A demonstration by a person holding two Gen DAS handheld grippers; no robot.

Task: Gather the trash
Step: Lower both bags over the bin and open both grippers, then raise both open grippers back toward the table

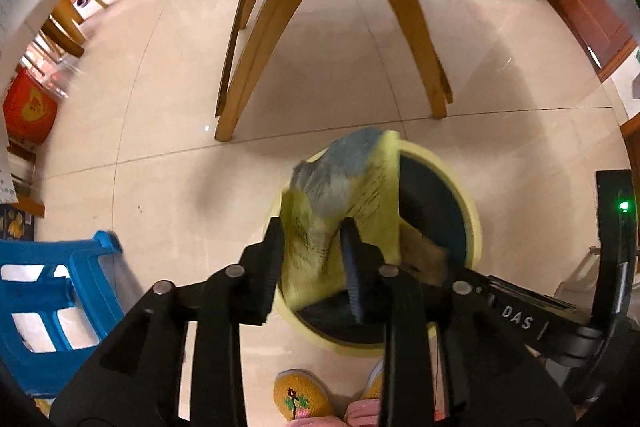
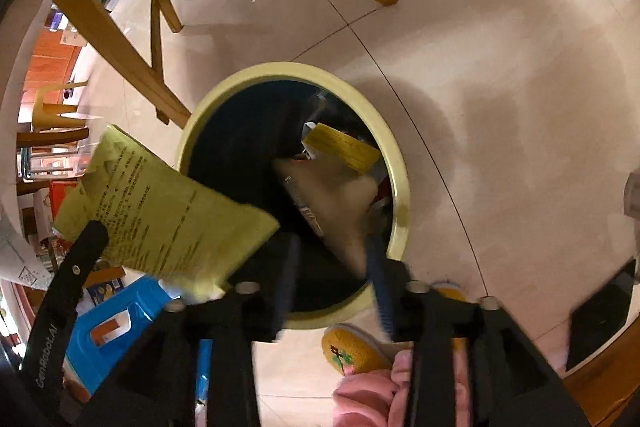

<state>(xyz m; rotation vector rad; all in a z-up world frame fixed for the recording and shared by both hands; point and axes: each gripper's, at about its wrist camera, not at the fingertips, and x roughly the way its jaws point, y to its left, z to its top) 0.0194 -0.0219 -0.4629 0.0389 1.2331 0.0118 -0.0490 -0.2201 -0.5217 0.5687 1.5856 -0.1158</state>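
Since the yellow bag (image 1: 316,223) looked light and crumply, my left gripper (image 1: 310,251) held it loosely over the bin (image 2: 400,163); the right gripper (image 2: 332,283) was half open around a pale wrapper (image 2: 340,195).

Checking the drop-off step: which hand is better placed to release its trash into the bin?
Right. The right gripper is centred over the bin opening, beige wrapper between its fingers. The left gripper has its yellow packet overlapping the rim, so it seems likelier to catch.

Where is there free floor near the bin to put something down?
Bare tile lies between the yellow bin and the wooden chair legs, and a wide patch on the bin's far side in the right wrist view. Crowded: the blue plastic stool and the slippers.
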